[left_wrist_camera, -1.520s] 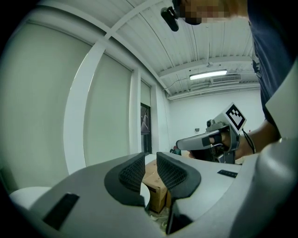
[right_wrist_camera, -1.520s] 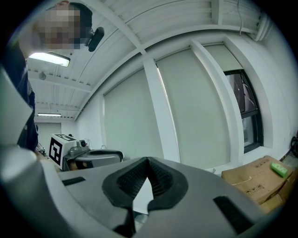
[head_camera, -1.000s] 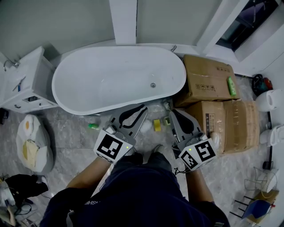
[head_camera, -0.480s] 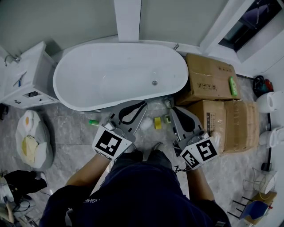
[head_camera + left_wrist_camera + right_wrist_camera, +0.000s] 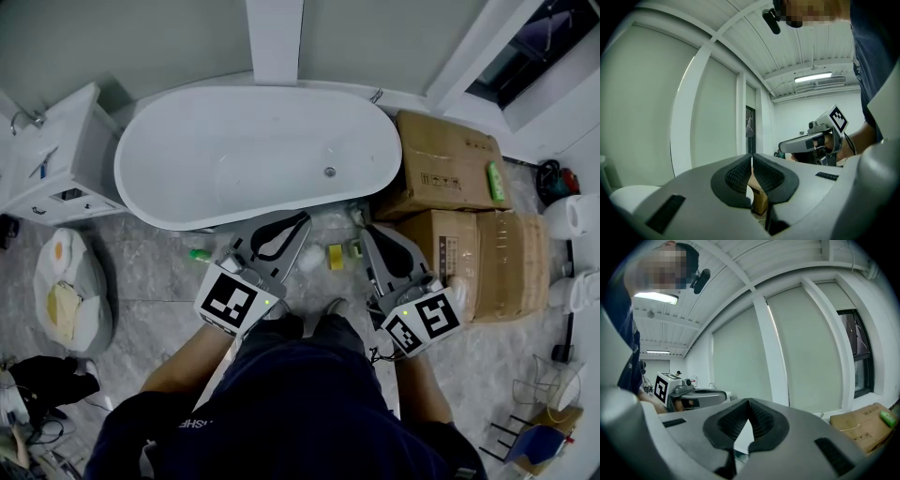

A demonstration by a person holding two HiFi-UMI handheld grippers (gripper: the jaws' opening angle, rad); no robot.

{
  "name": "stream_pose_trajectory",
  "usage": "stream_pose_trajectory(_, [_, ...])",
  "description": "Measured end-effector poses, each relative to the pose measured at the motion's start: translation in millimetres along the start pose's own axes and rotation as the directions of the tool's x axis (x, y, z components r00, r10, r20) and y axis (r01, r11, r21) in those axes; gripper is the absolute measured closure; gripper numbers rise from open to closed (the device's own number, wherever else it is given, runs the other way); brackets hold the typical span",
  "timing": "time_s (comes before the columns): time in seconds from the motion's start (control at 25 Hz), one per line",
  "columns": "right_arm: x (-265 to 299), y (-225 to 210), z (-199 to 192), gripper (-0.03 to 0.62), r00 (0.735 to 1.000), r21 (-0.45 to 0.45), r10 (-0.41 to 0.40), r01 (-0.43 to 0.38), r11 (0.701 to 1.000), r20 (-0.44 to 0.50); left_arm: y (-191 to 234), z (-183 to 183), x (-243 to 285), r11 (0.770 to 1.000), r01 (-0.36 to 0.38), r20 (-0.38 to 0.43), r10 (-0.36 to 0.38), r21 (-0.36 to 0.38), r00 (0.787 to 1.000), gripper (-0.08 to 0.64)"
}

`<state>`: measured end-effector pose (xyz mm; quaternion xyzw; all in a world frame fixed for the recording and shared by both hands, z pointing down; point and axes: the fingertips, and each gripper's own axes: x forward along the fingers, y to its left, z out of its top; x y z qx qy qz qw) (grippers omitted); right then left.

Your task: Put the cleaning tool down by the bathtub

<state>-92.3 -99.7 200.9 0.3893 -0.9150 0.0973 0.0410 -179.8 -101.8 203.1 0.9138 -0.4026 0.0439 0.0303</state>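
The white oval bathtub (image 5: pixel 234 155) lies across the top of the head view. On the grey floor just in front of it lie a yellow sponge (image 5: pixel 335 257), a small green bottle (image 5: pixel 198 254) and a white wad (image 5: pixel 309 262). My left gripper (image 5: pixel 302 221) hovers over the floor beside the tub's near rim, shut and empty. In the left gripper view its pads (image 5: pixel 740 176) meet with nothing between them. My right gripper (image 5: pixel 368 232) is beside it near the boxes, also shut and empty, with its pads (image 5: pixel 761 418) touching at the tips.
Stacked cardboard boxes (image 5: pixel 450 169) stand right of the tub, and a green item (image 5: pixel 491 181) lies on top of one. A white vanity cabinet (image 5: pixel 52 159) stands at the left. A stuffed white bag (image 5: pixel 66 300) sits on the floor at lower left. My legs fill the bottom middle.
The left gripper's jaws have come together from a narrow gap. Both grippers stay in place, and the head view has shifted slightly.
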Motion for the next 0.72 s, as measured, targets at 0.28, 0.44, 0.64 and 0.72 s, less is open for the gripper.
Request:
stream_pose_trajectory(0.28, [0.2, -0.2, -4.0, 0.589, 1.0, 0.002, -0.005, 0.005, 1.0, -0.009, 0.6, -2.5, -1.6, 1.0, -0.001, -0.007, 0.001, 0.004, 1.0, 0.523])
stream_pose_trajectory(0.44, [0.9, -0.7, -4.7, 0.589, 1.0, 0.003, -0.004, 0.004, 1.0, -0.014, 1.3, -2.4, -1.5, 1.0, -0.003, -0.007, 0.003, -0.004, 1.0, 0.523])
stream_pose_trajectory(0.64, [2.4, -1.4, -5.7, 0.589, 1.0, 0.004, -0.006, 0.006, 1.0, -0.017, 3.6, -5.0, -2.1, 1.0, -0.004, -0.022, 0.004, 0.009, 1.0, 0.523])
stream_pose_trajectory(0.72, [3.0, -1.8, -6.4, 0.589, 1.0, 0.003, -0.006, 0.006, 1.0, -0.017, 4.4, -6.0, -2.2, 1.0, -0.005, -0.024, 0.005, 0.013, 1.0, 0.523])
